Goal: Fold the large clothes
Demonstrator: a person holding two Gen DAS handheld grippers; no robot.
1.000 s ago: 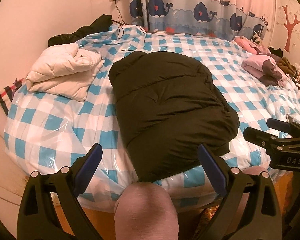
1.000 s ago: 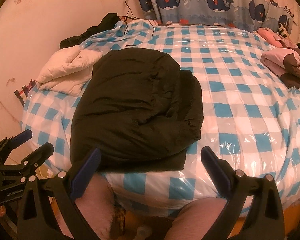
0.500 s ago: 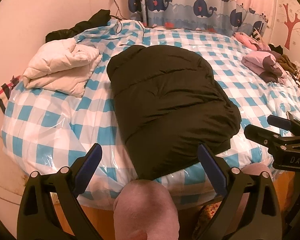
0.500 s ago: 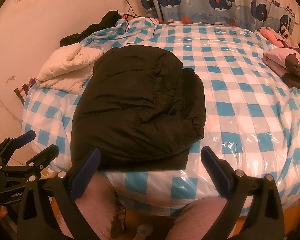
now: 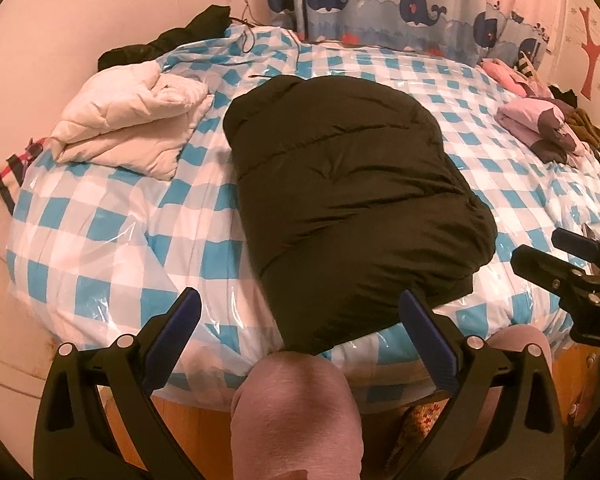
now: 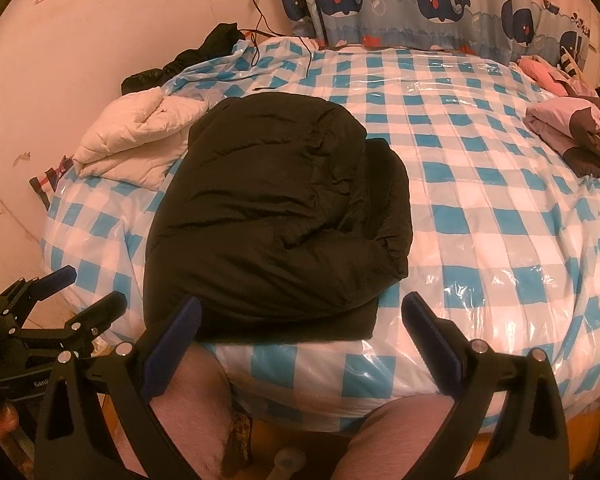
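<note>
One black puffer jacket (image 5: 348,200) lay folded at mid-frame, and one white quilted jacket (image 5: 132,132) sat at upper left. One pink-and-brown folded bundle (image 5: 540,128) rested at the right edge. Two grippers showed — the left gripper (image 5: 300,336) and the right gripper (image 6: 300,340) — each with two fingers spread apart. One whale-print curtain (image 5: 400,0) hung along the top.

I read only fragments. White letters "DA" on the right gripper (image 5: 588,276). "Gen" on the left gripper (image 6: 56,312).
</note>
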